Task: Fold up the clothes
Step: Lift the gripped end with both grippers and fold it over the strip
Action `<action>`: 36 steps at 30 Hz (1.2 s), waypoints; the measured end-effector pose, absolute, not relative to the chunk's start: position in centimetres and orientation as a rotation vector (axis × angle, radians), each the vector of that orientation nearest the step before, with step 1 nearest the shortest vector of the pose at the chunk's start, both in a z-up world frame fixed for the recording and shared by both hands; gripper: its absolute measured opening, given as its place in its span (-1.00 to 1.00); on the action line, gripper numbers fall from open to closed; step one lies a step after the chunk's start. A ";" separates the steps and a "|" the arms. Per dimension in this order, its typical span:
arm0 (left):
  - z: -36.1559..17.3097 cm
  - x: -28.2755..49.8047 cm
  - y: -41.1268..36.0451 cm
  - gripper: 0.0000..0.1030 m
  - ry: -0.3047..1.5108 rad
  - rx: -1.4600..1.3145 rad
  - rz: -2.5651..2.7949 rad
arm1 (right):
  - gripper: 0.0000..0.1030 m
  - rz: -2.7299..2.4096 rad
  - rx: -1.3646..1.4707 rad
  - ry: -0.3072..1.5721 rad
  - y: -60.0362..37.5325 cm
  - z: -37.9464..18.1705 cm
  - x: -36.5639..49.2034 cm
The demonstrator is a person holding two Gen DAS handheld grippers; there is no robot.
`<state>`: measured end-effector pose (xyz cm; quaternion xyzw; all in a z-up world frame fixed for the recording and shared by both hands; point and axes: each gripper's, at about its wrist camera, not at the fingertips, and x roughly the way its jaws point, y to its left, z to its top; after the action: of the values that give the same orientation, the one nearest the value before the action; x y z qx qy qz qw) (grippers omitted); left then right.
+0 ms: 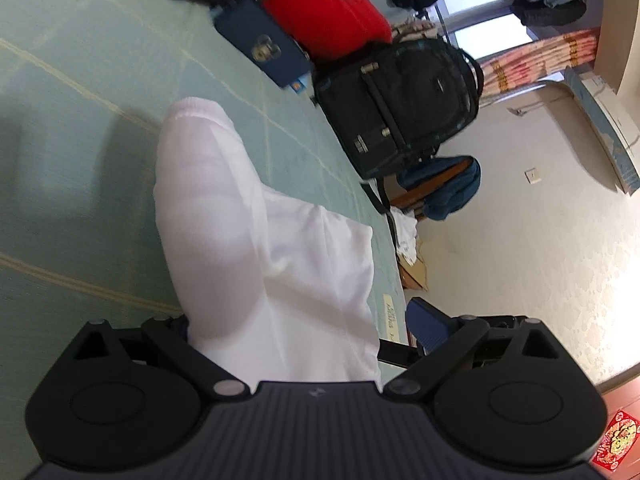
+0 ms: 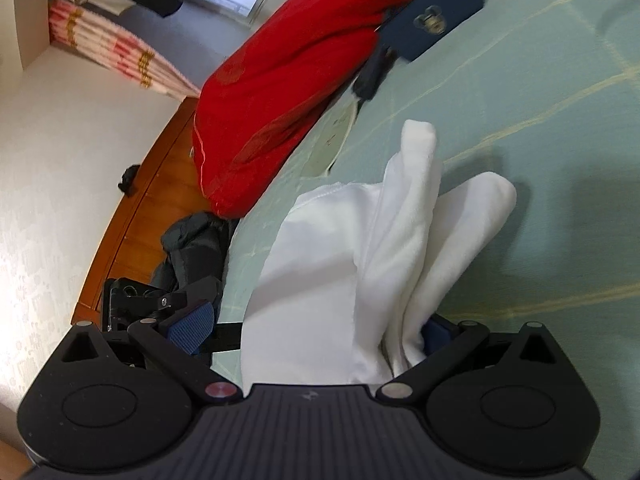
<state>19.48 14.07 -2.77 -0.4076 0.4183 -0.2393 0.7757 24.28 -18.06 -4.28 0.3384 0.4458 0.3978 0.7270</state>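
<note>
White garment hanging between both grippers, mid-fold by the look of it

The white garment (image 1: 256,240) is bunched and partly lifted off the pale green bed sheet (image 1: 80,140), running from 6 o'clock up toward 11 in the left wrist view, with two sleeve-like ends flopping toward 1 o'clock in the right wrist view (image 2: 400,240). The left gripper (image 1: 304,344) stands wide with cloth lying between its jaws, and the right gripper (image 2: 316,332) is wide too, fabric draped across it (so neither looks like it's actually pinching). My guess is it's a re-grip or a release in the fold; next it needs a firm pinch on an edge. Further out: a red quilt (image 2: 280,80) at 12, a black backpack (image 1: 400,104) at 1.
</note>
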 end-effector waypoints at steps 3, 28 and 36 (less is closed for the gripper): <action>-2.4 18.9 17.4 0.87 0.878 -0.884 -0.491 | 1.00 0.900 0.734 0.993 -14.6 -3.9 24.9; -1.1 19.4 42.5 0.87 0.757 -0.845 -0.057 | 1.00 1.103 0.590 1.022 13.8 -4.7 29.5; -3.8 19.7 45.4 0.86 0.765 -0.862 0.026 | 1.00 1.111 0.601 1.065 15.5 -7.6 29.1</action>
<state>19.73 45.36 -3.81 -0.4075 0.3615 0.0121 0.8385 29.06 15.48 -7.56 0.2673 0.4739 0.4945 0.6778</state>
